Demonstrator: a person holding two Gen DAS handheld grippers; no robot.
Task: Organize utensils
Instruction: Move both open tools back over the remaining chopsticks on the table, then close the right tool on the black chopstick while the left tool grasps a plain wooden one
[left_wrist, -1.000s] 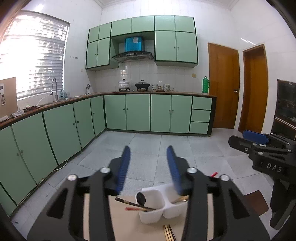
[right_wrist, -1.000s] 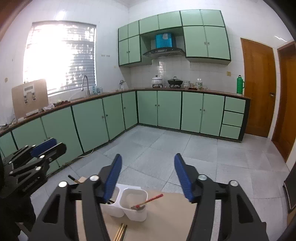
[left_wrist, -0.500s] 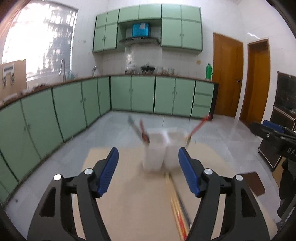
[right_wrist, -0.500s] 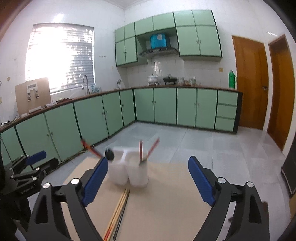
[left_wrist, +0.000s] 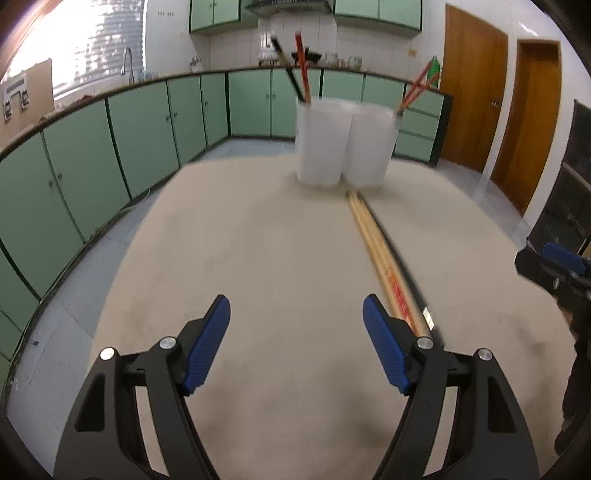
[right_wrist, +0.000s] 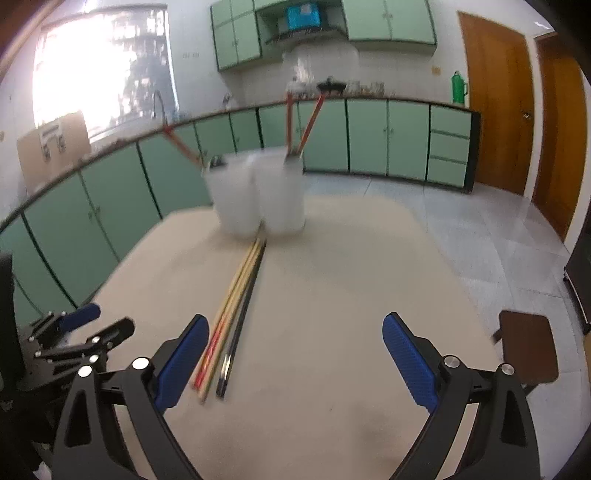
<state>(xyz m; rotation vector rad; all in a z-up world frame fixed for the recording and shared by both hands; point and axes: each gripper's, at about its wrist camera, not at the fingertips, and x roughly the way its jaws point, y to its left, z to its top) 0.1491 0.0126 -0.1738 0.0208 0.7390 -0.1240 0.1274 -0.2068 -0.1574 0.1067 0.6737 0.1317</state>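
My left gripper (left_wrist: 296, 316) is a black plastic frame with triangular cut-outs, silver round-headed screws at the joints, and ribbed blue pads (left_wrist: 384, 349) lining each finger. My right gripper (right_wrist: 295, 334) is built the same: black arms, shiny screws, textured blue pads (right_wrist: 405, 358).
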